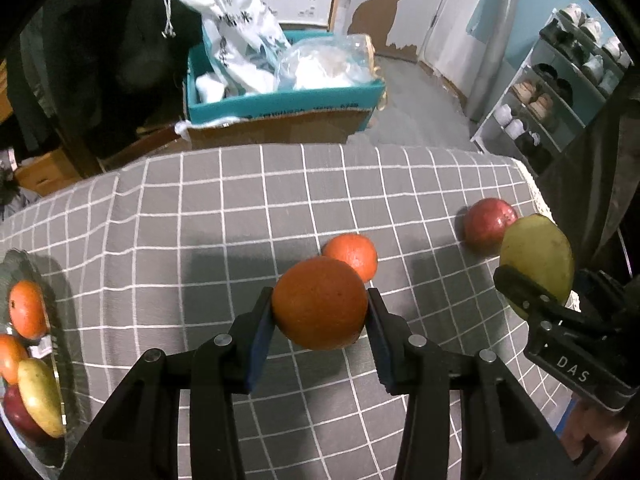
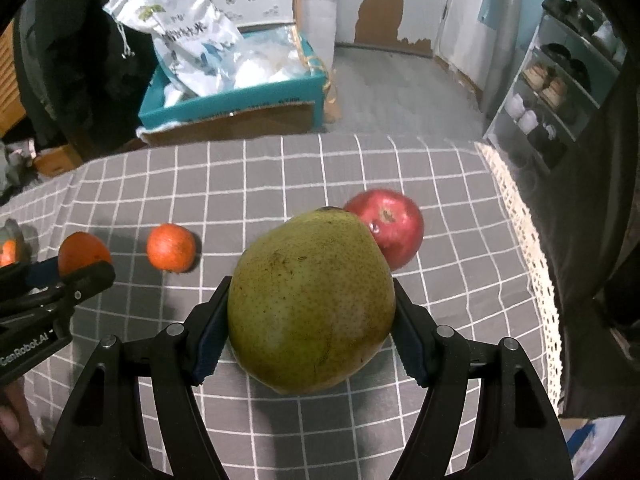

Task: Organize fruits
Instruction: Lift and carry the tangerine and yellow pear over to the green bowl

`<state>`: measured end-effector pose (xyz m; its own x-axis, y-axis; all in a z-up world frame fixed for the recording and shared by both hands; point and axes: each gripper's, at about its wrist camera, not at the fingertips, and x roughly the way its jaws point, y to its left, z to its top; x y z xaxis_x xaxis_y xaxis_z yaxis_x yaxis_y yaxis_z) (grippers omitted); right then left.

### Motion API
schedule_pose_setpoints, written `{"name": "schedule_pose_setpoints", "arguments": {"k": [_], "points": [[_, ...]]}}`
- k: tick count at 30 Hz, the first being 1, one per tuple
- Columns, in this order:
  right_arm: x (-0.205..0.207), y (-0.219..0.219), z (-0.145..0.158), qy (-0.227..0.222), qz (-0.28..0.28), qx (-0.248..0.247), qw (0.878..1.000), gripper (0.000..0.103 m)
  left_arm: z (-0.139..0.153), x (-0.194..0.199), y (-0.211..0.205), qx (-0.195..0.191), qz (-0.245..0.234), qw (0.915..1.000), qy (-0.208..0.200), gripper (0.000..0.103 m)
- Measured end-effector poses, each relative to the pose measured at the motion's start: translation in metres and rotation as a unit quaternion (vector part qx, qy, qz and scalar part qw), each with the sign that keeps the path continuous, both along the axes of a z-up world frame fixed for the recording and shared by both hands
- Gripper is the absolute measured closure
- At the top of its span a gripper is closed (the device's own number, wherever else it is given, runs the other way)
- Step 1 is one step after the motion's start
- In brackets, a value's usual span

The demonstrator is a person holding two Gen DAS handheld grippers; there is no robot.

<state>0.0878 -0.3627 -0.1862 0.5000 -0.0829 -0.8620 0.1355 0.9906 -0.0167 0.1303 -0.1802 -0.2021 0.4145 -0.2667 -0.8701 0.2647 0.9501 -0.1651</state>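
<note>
My left gripper is shut on an orange and holds it above the grey checked tablecloth. My right gripper is shut on a green pear; the pear also shows in the left wrist view. A second orange and a red apple lie on the cloth; they also show in the right wrist view as the orange and the apple. A glass plate at the left holds two oranges, a pear and an apple.
A teal cardboard box with white bags stands on the floor beyond the table. A shoe rack stands at the right. The cloth's lace edge marks the table's right side.
</note>
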Motion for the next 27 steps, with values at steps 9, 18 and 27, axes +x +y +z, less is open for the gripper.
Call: {"name": "schedule_pose_setpoints", "arguments": {"k": [9, 18, 27], "points": [[-0.01, 0.008, 0.031, -0.036, 0.006, -0.005, 0.999, 0.031, 0.034, -0.011, 0.011, -0.006, 0.004, 0.9992, -0.038, 0.058], [-0.021, 0.011, 0.059, -0.069, 0.012, -0.006, 0.998, 0.031, 0.064, -0.023, 0.02, -0.01, 0.006, 0.9976, -0.068, 0.058], [-0.033, 0.015, 0.089, -0.105, 0.017, -0.004, 0.994, 0.031, 0.092, -0.039, 0.033, -0.015, 0.007, 0.9953, -0.096, 0.058]]}}
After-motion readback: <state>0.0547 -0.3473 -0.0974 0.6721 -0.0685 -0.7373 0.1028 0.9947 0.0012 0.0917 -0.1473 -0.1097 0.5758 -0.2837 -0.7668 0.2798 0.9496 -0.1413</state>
